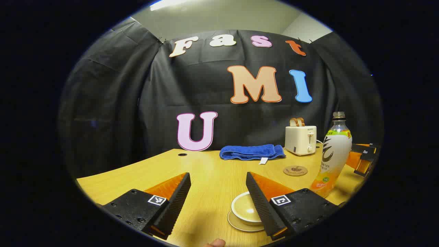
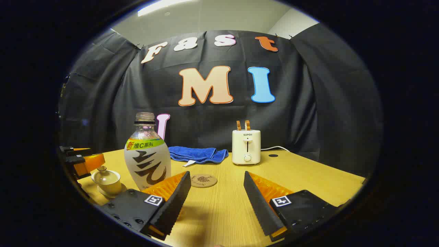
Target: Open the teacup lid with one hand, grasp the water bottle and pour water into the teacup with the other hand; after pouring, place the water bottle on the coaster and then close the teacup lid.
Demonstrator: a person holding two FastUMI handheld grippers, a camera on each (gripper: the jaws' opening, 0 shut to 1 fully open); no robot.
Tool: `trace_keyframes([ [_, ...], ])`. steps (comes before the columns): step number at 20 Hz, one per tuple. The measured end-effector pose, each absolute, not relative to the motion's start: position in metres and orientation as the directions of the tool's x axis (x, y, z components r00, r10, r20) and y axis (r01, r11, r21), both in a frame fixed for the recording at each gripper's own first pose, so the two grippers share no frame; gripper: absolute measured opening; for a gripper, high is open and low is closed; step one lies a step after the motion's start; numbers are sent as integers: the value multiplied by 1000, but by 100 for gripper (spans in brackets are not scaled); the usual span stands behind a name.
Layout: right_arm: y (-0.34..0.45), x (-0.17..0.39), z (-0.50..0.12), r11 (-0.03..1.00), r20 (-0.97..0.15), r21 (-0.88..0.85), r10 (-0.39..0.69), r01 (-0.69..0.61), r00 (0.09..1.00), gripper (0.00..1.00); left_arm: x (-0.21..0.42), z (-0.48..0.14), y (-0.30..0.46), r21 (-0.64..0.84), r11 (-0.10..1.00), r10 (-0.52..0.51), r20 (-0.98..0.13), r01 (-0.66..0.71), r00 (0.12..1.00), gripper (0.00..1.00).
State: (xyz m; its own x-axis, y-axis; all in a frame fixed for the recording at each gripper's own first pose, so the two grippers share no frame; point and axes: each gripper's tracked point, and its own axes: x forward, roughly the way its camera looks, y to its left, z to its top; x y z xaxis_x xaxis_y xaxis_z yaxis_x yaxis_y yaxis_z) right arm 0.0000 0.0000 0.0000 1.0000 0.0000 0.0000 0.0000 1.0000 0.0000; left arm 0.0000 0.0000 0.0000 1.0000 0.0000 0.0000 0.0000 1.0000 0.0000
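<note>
A white lidded teacup [image 1: 244, 210] on its saucer sits just below my left gripper [image 1: 218, 175], half hidden behind the right finger. In the right gripper view the teacup [image 2: 106, 180] has its lid on, with the knob showing. The uncapped water bottle [image 1: 334, 154] stands upright to the teacup's right. It also rises beside the left finger of my right gripper [image 2: 216, 173], where the bottle [image 2: 147, 157] is untouched. A round cork coaster [image 1: 295, 170] lies on the table behind the bottle, and this coaster [image 2: 203, 180] lies ahead between the right gripper's fingers. Both grippers are open and hold nothing.
A cream toaster [image 2: 246, 145] with toast in its slots and a folded blue towel [image 2: 197, 153] stand at the back of the wooden table [image 2: 308, 178]. The other gripper shows at each view's edge: the right gripper [image 1: 363, 157] and the left gripper [image 2: 80, 159].
</note>
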Motion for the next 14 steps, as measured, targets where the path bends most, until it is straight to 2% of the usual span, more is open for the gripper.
trace_keyframes([
  [9,-1,1,-1,1000,0,-1,-10,10,1000,94,1,-1,-2,-3,1000,-5,0,5,1000,94],
  [11,-2,1,-1,1000,0,-1,-13,13,1000,99,2,-1,-3,-4,1000,-5,-1,5,1000,94],
  [12,-2,1,0,1000,0,-1,-13,13,1000,95,2,-1,-2,-4,1000,-5,-1,5,1000,95],
  [14,-2,2,-1,1000,0,-1,-16,16,1000,95,2,-1,-2,-4,1000,-6,0,6,1000,95],
])
